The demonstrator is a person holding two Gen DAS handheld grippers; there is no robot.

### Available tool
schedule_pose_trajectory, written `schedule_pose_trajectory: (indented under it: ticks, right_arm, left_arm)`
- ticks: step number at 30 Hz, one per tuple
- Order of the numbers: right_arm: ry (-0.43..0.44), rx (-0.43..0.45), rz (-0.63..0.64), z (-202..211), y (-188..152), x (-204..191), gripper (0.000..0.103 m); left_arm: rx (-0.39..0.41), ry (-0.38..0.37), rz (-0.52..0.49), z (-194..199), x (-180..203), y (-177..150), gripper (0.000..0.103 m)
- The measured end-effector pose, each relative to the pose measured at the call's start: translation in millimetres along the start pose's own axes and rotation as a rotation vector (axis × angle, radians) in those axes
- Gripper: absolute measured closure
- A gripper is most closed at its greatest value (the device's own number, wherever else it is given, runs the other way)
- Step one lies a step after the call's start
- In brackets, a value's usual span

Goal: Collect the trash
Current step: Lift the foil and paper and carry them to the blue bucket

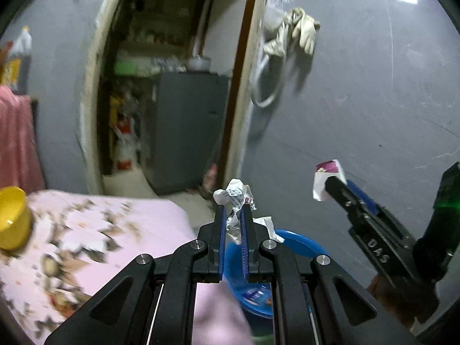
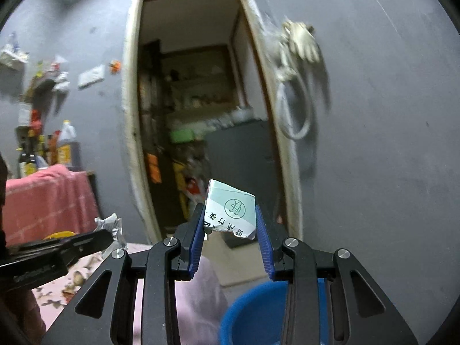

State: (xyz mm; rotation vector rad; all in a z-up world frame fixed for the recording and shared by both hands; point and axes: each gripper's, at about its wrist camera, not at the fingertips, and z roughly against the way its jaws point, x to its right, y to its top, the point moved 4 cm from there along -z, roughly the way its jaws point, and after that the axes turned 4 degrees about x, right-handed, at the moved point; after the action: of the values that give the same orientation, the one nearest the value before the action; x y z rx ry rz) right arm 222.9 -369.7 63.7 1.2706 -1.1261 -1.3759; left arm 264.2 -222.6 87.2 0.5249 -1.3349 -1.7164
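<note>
My left gripper (image 1: 232,211) is shut on a crumpled white printed wrapper (image 1: 237,198) and holds it above a blue plastic bin (image 1: 299,244) that stands beside the bed. My right gripper (image 2: 228,215) is shut on a small pale green and white carton (image 2: 231,208) with printed characters, held above the same blue bin (image 2: 253,313). In the left wrist view the right gripper (image 1: 327,185) shows at the right with the carton (image 1: 327,176) at its tip. In the right wrist view the left gripper (image 2: 110,231) shows at the left with the wrapper (image 2: 110,222).
A bed with a pink patterned sheet (image 1: 95,230) lies at the left, with a yellow cup (image 1: 11,218) on it. An open doorway (image 1: 172,86) leads to a storage room with a grey cabinet (image 1: 189,129). Gloves (image 1: 299,28) and a hose hang on the grey wall. Bottles (image 2: 54,146) stand behind a pink cloth.
</note>
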Motion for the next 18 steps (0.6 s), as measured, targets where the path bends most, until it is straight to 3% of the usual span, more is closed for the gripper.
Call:
schedule_pose_trajectory:
  ticks: [6,8,18]
  right_arm:
    - [-0.090,-0.121,-0.068,-15.9,-17.2,35.5,0.071]
    - [-0.107,-0.155,-0.091,-19.3,-21.9,45.2,0.071]
    - [-0.131,-0.307,-0.170,-30.9,-46.7,71.6,0.068]
  left_arm:
    - [-0.120,-0.059,0.026,-46.4,20.7,-8.6,0.096]
    - [-0.167,-0.048,0.023,-60.7,24.8,-14.7,0.096]
    - [-0.337,-0.051,0.078,-107.9,30.2,-54.8,0.096]
